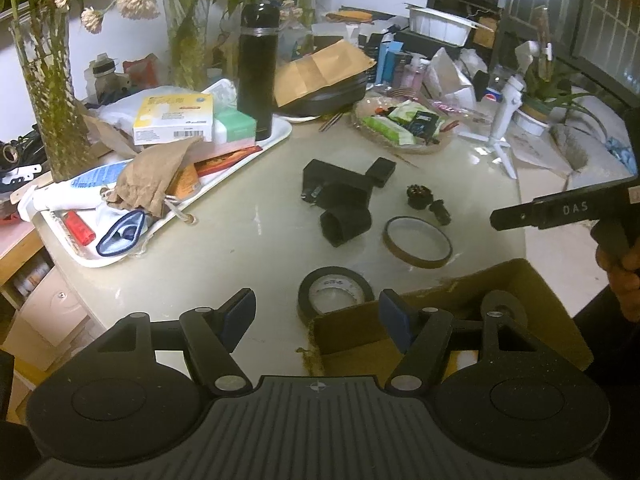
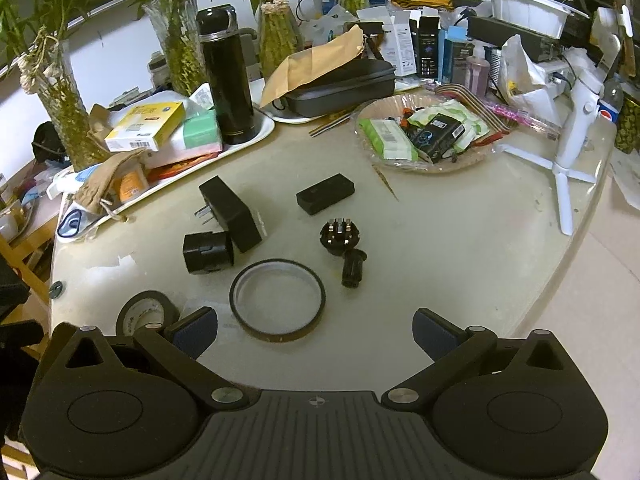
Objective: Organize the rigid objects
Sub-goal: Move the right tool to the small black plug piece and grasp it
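Several black parts lie on the pale table (image 2: 460, 240): a flat adapter (image 2: 232, 214), a cube plug (image 2: 208, 252), a small box (image 2: 326, 194), a round plug (image 2: 340, 236) and a short cylinder (image 2: 353, 268). A thin brown tape ring (image 2: 277, 298) lies just ahead of my right gripper (image 2: 316, 334), which is open and holds nothing. A black tape roll (image 1: 334, 292) sits on the table just beyond my left gripper (image 1: 318, 314), whose pads stand apart from it, open. An open cardboard box (image 1: 460, 320) lies under its right finger. A hand holds the right gripper (image 1: 560, 212) at the right edge of the left wrist view.
A white tray (image 2: 260, 136) on the left carries boxes, a paper bag and a tall black flask (image 2: 228, 80). A plate (image 2: 424, 166) of packets and a white tripod stand (image 2: 568, 152) occupy the far right. Glass vases with plants line the back. The table edge curves away at right.
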The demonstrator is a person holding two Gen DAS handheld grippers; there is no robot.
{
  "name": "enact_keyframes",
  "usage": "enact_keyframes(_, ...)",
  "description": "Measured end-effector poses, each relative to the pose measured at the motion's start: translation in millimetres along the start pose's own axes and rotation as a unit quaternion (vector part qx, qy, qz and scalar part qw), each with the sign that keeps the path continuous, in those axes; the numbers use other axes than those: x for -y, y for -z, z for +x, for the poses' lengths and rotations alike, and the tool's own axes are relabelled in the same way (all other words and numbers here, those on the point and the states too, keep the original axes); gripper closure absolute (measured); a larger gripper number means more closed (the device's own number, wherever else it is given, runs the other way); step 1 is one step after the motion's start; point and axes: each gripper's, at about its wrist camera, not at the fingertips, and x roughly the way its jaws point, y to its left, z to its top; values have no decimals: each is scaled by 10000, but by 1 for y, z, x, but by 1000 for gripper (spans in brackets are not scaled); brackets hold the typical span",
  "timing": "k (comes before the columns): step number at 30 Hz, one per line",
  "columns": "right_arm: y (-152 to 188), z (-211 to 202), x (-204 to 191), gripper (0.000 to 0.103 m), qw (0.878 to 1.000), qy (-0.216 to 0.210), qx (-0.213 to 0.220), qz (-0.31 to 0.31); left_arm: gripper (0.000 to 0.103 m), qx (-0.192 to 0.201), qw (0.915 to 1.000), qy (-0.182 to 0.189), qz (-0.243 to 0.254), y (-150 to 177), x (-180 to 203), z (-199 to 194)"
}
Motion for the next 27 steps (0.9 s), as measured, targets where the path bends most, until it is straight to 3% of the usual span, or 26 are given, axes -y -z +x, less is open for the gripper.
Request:
enact_keyframes(15,-10,36,13,1,9997,151,106,149,35,-28,9999,-119,-121,8,-6,9)
enact_keyframes(27,-29,83,20,28,9998,172,-72,64,35,-40,9997,-145,-176,8,-9,11)
